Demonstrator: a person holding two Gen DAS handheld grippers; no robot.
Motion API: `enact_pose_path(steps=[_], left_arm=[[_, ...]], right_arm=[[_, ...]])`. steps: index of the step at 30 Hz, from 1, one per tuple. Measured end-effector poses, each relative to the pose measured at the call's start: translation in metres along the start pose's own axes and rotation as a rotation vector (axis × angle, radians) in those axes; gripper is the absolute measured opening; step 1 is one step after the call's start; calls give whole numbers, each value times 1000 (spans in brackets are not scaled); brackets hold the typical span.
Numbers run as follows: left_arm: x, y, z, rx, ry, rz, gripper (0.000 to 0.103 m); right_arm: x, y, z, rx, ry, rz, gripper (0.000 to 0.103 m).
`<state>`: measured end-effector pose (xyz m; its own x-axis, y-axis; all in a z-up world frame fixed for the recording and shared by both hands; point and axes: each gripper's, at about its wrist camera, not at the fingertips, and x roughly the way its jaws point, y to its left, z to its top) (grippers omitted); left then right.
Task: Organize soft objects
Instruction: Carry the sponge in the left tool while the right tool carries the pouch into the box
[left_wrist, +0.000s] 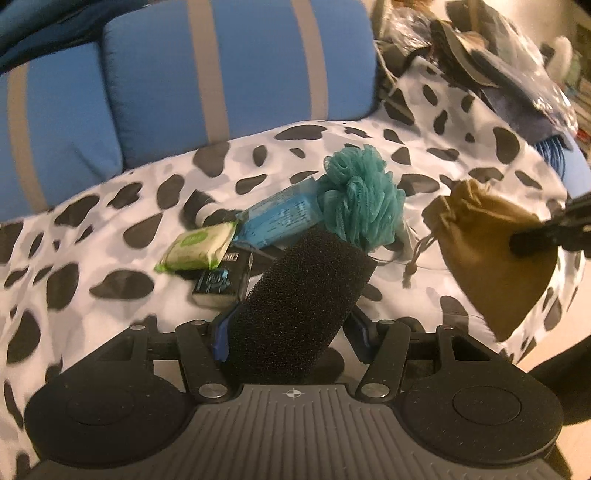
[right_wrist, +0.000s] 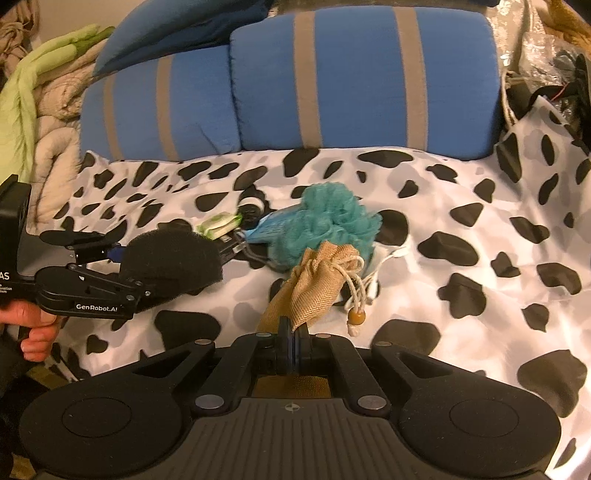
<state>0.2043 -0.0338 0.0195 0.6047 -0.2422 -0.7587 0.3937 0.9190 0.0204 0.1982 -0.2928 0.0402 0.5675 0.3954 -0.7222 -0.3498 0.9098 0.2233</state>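
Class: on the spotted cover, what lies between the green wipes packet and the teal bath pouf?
A blue plastic packet lies between the wipes packet and the pouf, touching both. The left wrist view shows it most clearly.

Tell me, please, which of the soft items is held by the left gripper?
The black foam sponge, clamped in the left gripper; the tan drawstring pouch hangs from the right gripper.

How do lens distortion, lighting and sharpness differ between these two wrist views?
Left wrist view: strong fisheye bend, warm dim light, spotted sheet and blue cushions smeared by blur. Right wrist view: same curved edges and warm cast, but sharper; teal loofah reads crisply.
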Motion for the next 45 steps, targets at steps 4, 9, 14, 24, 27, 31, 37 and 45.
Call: enact_pose_path(steps=[4,9,14,24,27,31,37,45], left_arm=[[-10,3,-11,-81,6,-3,58],[-25,1,-25,-147,11,-32,58],[-40,-5,-44,-207,26,-58,58],[-66,-9,-88,-299,83,-91,58],[-75,-11,-99,-323,89,-100,58],[-82,-15,-114,-355,118,-116,58],[-84,-23,-130,-385,176,-108,58],[-72,-25,-143,-450,288,-63,59]], right_arm=[[-3,5,-6,7,18,41,4],[-12,12,-15,12,34,100,4],[-20,23,-26,-4,65,189,4],[-36,52,-58,-93,152,342,4],[-37,62,-68,-129,199,359,4],[-32,74,-82,-184,270,359,4],[-21,92,-104,-258,377,309,4],[-10,108,-121,-327,453,279,5]])
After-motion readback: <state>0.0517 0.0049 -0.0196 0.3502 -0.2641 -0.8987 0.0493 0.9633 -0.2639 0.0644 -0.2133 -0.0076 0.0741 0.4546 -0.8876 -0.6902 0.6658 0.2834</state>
